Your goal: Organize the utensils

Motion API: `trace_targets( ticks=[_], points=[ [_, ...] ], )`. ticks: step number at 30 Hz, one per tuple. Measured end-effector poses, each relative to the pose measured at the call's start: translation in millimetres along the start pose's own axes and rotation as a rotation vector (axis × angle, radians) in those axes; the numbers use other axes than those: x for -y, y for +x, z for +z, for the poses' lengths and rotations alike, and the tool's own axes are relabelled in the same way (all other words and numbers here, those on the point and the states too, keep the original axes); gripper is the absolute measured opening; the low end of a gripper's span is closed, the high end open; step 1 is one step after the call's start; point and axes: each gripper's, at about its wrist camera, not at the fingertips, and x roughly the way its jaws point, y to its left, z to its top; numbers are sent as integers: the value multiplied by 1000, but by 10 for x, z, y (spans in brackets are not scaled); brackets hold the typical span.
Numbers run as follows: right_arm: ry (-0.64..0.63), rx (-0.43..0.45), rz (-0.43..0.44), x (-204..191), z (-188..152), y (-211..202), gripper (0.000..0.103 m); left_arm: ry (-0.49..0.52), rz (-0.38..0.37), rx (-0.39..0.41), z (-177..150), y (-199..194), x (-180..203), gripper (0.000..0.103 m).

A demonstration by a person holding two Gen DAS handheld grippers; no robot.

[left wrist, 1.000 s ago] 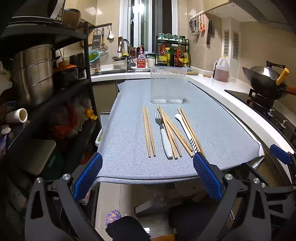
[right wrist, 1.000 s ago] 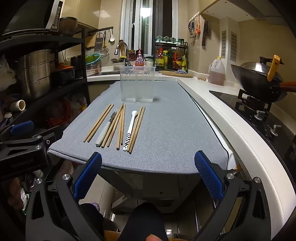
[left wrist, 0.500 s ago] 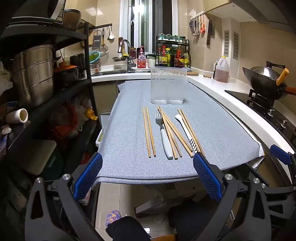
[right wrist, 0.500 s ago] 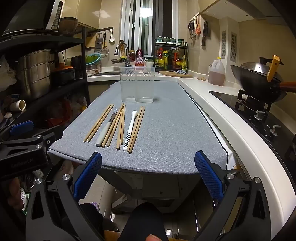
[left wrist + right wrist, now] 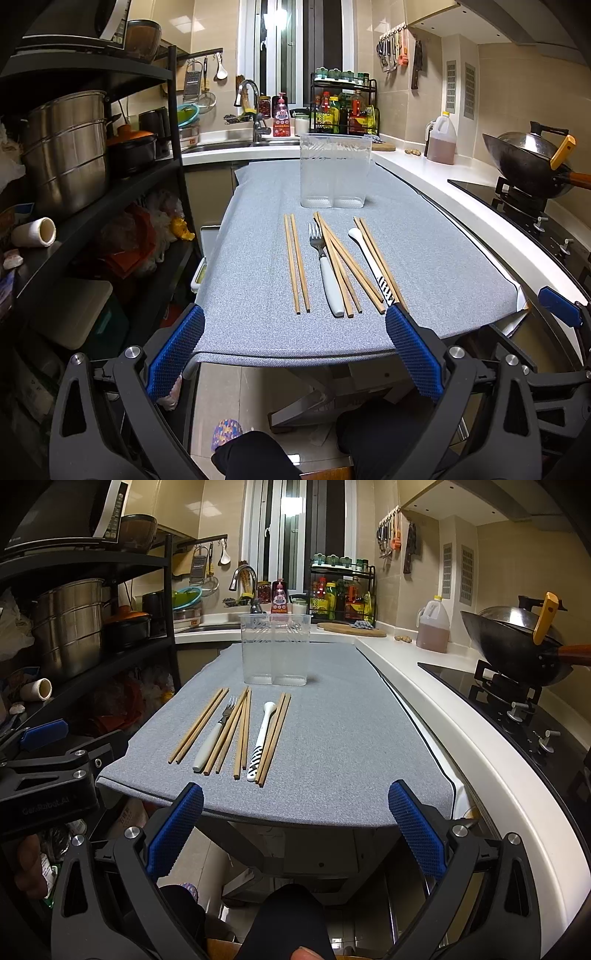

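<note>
Several wooden chopsticks (image 5: 296, 264) (image 5: 195, 726), a white-handled fork (image 5: 325, 269) (image 5: 214, 736) and a white spoon with a striped handle (image 5: 370, 264) (image 5: 261, 738) lie side by side on a grey cloth-covered table (image 5: 443, 266) (image 5: 351, 746). A clear two-compartment plastic holder (image 5: 334, 170) (image 5: 275, 653) stands upright behind them, empty. My left gripper (image 5: 293, 350) is open and empty, held before the table's near edge. My right gripper (image 5: 293, 830) is open and empty, also before the near edge, to the right of the utensils.
A black shelf rack with steel pots (image 5: 66, 147) stands left of the table. A white counter (image 5: 461, 709) with a hob and a wok (image 5: 517, 642) runs along the right. A sink and bottle rack (image 5: 343, 107) are at the back.
</note>
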Motion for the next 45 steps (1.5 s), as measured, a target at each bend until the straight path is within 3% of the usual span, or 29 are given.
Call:
trace_targets(
  ticks=[45],
  points=[
    [-2,9,2,0,-23,-19,98,2,0,5,7,16,0,95]
  ],
)
